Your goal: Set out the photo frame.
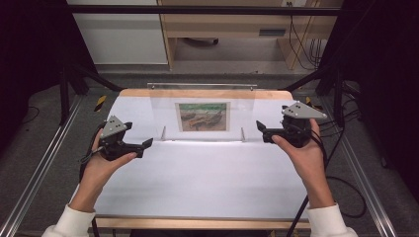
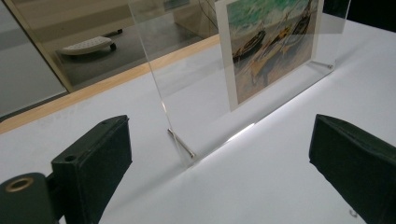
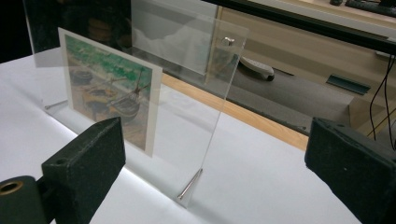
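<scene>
Sleeved forearms enter low in the high view — left tool (image 1: 146, 143) and right tool (image 1: 260, 125) flank the clear acrylic frame (image 1: 202, 114) standing upright on the white bench (image 1: 197, 182), both apart from it, jaws wide.

Left gripper view: frame's near edge ahead between empty jaws, boat picture (image 2: 268, 44) beyond.

Right gripper view: same — wide, nothing gripped. Frame looks set down; grasp or withdrawal left.
</scene>
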A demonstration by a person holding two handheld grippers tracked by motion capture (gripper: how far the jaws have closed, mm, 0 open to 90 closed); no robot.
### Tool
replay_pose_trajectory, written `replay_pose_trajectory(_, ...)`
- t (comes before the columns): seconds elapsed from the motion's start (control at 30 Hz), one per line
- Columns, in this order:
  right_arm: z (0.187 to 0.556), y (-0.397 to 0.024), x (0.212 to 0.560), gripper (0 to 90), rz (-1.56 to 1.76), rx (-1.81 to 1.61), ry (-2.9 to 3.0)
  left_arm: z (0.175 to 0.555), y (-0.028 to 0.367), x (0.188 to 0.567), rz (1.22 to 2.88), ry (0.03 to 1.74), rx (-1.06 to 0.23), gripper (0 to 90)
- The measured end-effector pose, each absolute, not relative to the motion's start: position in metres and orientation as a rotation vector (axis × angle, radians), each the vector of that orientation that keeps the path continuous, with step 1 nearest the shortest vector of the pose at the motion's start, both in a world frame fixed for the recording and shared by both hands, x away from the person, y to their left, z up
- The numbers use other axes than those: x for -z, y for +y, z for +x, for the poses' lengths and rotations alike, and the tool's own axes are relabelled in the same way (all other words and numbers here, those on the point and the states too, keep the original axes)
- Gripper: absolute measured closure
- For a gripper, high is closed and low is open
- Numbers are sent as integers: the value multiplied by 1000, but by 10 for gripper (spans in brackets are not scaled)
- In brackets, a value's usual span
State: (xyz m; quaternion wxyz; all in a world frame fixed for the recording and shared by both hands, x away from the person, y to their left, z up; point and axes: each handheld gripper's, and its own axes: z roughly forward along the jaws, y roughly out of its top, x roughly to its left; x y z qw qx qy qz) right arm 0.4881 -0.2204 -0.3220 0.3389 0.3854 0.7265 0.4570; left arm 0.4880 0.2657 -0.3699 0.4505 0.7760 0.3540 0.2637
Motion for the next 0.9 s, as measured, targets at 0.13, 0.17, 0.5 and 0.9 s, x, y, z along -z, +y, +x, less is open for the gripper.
replay_pose_trajectory(0.13, 476, -224, 328, 55, 1012, -1185, 1895, 480, 266, 375, 1935, 870, -657, 55)
replay_pose_trajectory(0.17, 474, -225, 330, 55, 1014, -1183, 1896, 478, 267, 376, 1947, 867, -661, 54)
replay_pose_trajectory(0.5, 451, -235, 356, 52, 1061, -1164, 1915, 460, 270, 388, 1957, 868, -660, 51)
replay_pose_trajectory(0.9, 436, -240, 398, 53, 1117, -1138, 1959, 450, 277, 416, 1961, 912, -631, 51)
